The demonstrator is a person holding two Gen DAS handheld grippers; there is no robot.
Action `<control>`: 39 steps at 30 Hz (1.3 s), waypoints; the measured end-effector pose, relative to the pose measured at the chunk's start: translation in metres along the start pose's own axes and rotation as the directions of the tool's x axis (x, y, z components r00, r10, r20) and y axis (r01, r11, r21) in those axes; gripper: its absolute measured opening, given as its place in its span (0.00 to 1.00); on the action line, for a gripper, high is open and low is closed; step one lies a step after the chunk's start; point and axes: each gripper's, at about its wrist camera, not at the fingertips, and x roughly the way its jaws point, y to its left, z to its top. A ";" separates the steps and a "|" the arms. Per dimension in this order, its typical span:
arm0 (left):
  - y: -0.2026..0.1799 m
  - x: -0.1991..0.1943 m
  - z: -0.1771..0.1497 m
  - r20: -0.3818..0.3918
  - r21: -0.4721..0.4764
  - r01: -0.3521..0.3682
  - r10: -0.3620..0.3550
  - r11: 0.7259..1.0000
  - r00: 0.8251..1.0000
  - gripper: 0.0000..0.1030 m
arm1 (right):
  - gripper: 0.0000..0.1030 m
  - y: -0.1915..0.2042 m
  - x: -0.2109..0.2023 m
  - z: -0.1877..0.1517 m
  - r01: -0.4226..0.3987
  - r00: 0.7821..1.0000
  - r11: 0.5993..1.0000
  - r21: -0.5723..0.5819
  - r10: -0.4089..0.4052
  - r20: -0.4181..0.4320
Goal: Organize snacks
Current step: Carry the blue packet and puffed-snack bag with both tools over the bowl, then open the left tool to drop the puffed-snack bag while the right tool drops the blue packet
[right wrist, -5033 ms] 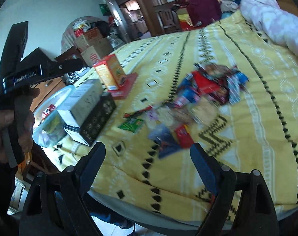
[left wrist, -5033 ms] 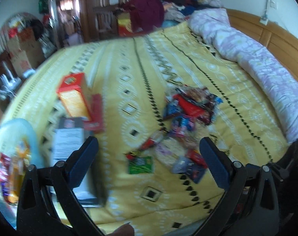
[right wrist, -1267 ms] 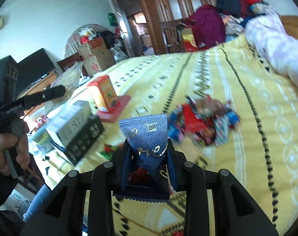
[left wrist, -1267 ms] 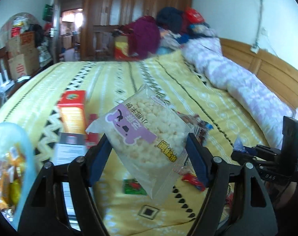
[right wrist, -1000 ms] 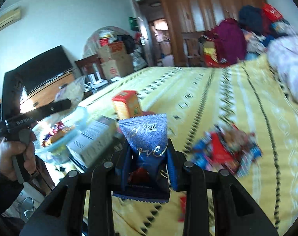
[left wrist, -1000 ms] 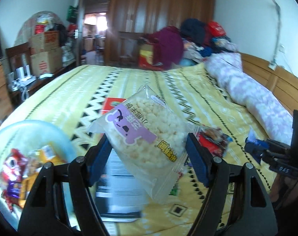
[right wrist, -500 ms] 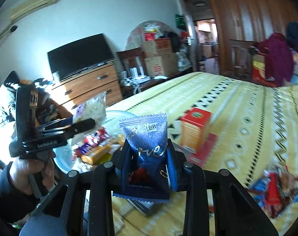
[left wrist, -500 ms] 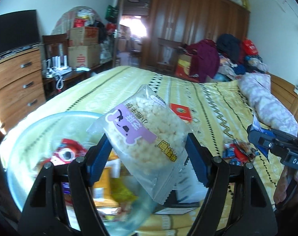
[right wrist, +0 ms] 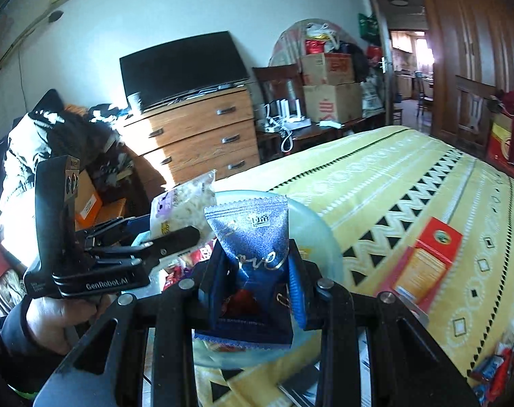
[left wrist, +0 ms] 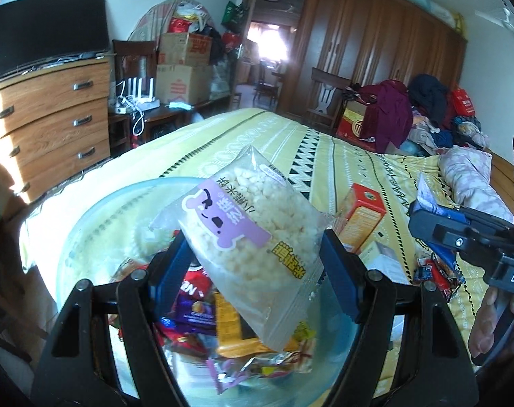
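- Gripping a clear plastic packet of white puffed rice with a purple bear label (left wrist: 253, 237): left gripper (left wrist: 257, 264), blue pads pressed against both sides of the packet, jaws spread wide around it.
- Held tilted above a pale blue translucent round bowl (left wrist: 97, 224), with the packet's lower corner hanging over the wrappers inside.
- Filling that bowl: a loose heap of mixed snack wrappers (left wrist: 202, 315) in red, purple, orange and silver; single items hard to tell apart, partly hidden behind the packet and the gripper frame.
- Clamped on a small dark blue foil snack pouch with gold script (right wrist: 257, 261): right gripper (right wrist: 257, 288), jaws narrow, pouch upright between the blue pads, its crimped top sticking up above them.
- Seen behind that pouch in the right wrist view: the same bowl's far rim (right wrist: 311, 224), most of its contents blocked by pouch and gripper.
- Resting at the near corner of a bed covered by a yellow patterned bedspread (right wrist: 409, 183): the bowl.
- Standing upright on the bedspread just beside the bowl: an orange and red cardboard box (left wrist: 363, 215).
- Lying near it: a grey-white flat box (left wrist: 382, 259), partly covered.
- Scattered farther along the bedspread: a small pile of red and blue wrapped snacks (left wrist: 436, 273), cut off by the right gripper in the left wrist view.
- Wrapped round each gripper's handle: a hand (right wrist: 58, 315), seen only in part, sleeve dark.
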 end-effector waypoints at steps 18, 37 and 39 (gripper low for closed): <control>0.038 0.013 -0.004 -0.042 -0.069 -0.019 0.016 0.997 0.999 0.74 | 0.34 0.001 0.060 0.001 -0.037 0.995 0.999 0.036 0.040 -0.091; 0.058 0.030 -0.003 -0.085 -0.099 -0.027 0.018 0.995 0.996 0.74 | 0.37 0.005 0.077 0.000 -0.041 0.992 0.998 0.039 0.046 -0.114; 0.061 0.031 -0.003 -0.090 -0.103 -0.031 0.021 0.994 0.996 0.74 | 0.38 0.005 0.078 0.000 -0.042 0.992 0.998 0.041 0.046 -0.114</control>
